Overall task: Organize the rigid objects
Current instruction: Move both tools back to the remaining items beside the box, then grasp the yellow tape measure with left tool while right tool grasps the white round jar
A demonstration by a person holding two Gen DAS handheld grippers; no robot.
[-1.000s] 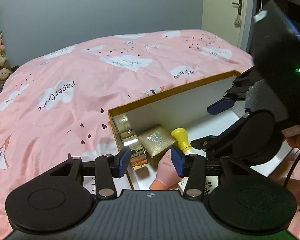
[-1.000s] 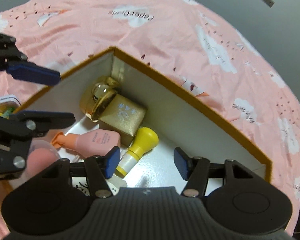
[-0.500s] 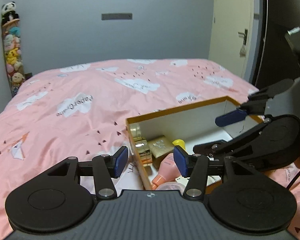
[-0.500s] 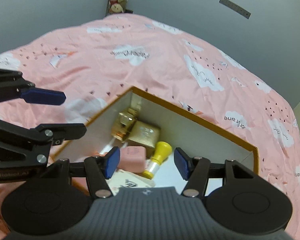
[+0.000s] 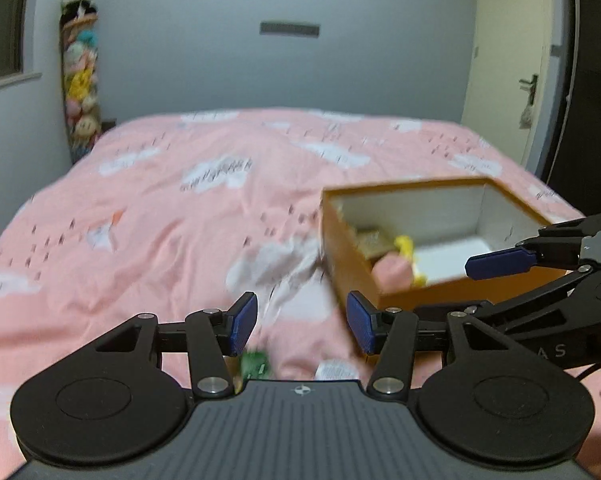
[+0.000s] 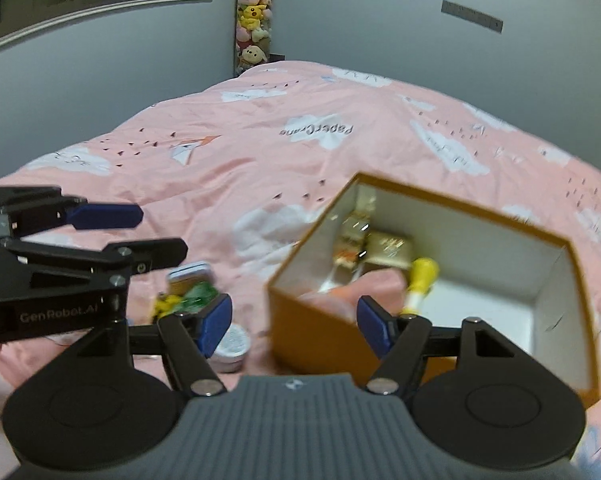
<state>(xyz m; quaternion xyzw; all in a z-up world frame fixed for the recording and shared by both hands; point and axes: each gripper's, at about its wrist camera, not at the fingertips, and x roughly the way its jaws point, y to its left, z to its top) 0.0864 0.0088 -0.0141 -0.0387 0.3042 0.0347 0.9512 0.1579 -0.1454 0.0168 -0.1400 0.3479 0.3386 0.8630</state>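
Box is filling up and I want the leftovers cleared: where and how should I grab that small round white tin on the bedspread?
Probably from above, pads across the rim. The round white tin lies flat and low on the bedspread, just beside the right gripper, whose empty jaws are opening. The small clutter pile sits behind it, so approach from the near side.
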